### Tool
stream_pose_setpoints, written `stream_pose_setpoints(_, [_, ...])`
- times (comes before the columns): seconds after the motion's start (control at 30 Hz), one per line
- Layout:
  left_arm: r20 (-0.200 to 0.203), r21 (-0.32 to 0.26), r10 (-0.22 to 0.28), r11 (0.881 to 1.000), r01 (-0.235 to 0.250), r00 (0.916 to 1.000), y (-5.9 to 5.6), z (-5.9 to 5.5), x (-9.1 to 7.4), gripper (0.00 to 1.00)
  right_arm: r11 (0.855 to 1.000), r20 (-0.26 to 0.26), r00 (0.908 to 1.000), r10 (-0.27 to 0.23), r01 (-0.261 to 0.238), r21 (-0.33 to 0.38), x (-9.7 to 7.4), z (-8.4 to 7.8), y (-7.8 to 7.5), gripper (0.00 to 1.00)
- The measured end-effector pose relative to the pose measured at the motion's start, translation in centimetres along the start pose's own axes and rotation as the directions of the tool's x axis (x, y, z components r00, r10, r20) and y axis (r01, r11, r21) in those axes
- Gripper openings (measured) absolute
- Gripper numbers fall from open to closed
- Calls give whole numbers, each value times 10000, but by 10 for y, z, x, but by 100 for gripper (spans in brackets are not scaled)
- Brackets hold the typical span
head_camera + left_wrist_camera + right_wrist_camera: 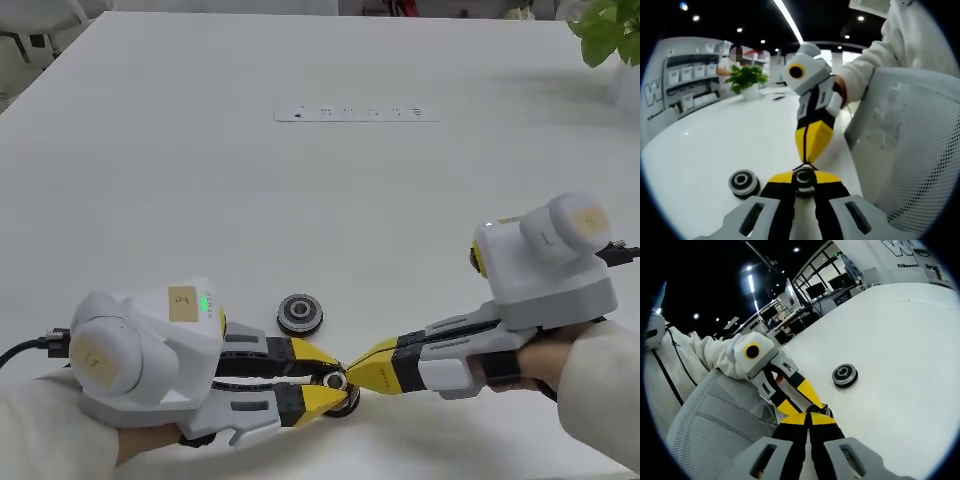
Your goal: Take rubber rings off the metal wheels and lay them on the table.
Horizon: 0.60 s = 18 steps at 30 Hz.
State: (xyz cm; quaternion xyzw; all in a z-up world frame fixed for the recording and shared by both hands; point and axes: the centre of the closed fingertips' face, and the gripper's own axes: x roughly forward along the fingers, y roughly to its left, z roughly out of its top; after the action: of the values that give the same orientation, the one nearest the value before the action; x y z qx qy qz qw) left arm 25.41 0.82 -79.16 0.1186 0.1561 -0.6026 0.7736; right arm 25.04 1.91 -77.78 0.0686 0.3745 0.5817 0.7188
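A small metal wheel with a dark rubber ring sits clamped between the yellow-tipped jaws of my left gripper near the table's front edge. In the left gripper view the wheel is face-on between my left gripper's jaws. My right gripper comes in from the right, shut, its tips pinching the wheel's rim where the ring runs. In the left gripper view the right gripper meets the wheel from above. A second wheel with its ring lies flat on the table just behind; the wheel lies beyond my right gripper.
The white table stretches far ahead. A strip of labels lies at mid-table and a green plant stands at the far right corner. A mesh chair back is close behind the table's near edge.
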Motion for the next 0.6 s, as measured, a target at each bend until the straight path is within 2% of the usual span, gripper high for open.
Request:
stream_pose_setpoints(0.2, [-3,-69,-14,10000,14,10000,-1,0,0,14,9989,308,9993,188,-201,418,-2,1,0,0])
stream_pose_setpoints(0.4, [-27,29,-49,10000,49,10000,-2,0,0,14,9969,673,9964,515,-553,561,-1,9,8,0])
stream_pose_setpoints(0.43, [-32,36,-39,10000,39,10000,-2,0,0,14,9982,545,9978,366,-390,447,-1,8,6,0])
stream_pose_setpoints(0.6, [-58,47,-6,10000,6,10000,-2,0,0,14,9983,518,9978,410,-431,400,-2,8,8,0])
